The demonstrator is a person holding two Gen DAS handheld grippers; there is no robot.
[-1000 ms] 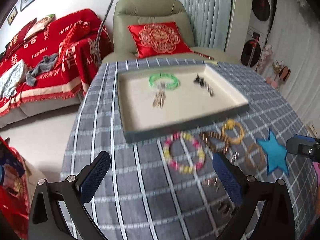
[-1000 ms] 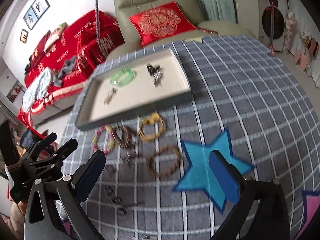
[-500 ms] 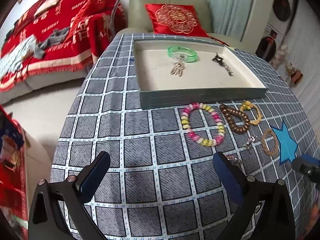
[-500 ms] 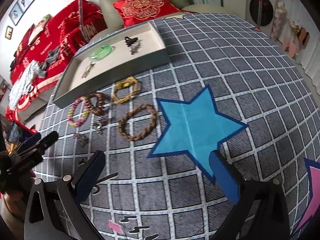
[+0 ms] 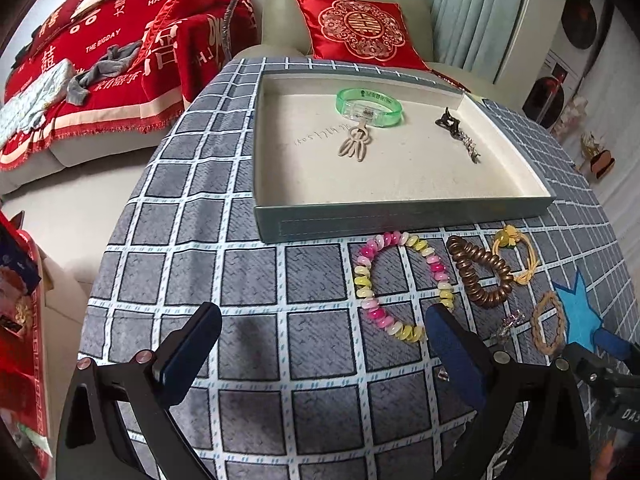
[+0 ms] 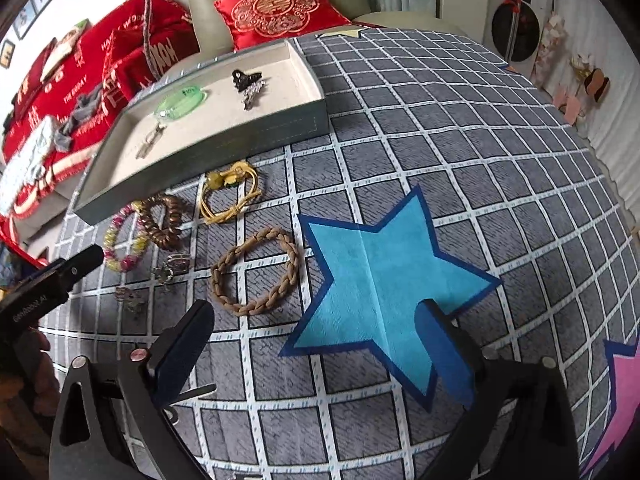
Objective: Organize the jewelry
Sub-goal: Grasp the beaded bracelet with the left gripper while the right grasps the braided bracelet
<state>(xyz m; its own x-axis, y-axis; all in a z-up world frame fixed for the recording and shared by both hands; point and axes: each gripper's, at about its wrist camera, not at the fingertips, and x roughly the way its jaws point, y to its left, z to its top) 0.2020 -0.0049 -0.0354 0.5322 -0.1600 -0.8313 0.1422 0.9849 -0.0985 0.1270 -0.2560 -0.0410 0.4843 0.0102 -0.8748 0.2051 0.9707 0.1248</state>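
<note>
Both my left tool [image 5: 322, 344] and right tool [image 6: 316, 330] hang spread and empty; next, pinching the braided bracelet [image 6: 255, 273], centre-left, for the tray [image 6: 224, 136].

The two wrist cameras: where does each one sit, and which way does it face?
Left wrist: above the table's near left, facing the tray and pink-yellow bead bracelet; the open left tool shows, and the right tool's tip.
Right wrist: above the blue star, facing the braided bracelet; the open right tool shows, plus the left tool.
Both share tray and bracelets.
</note>
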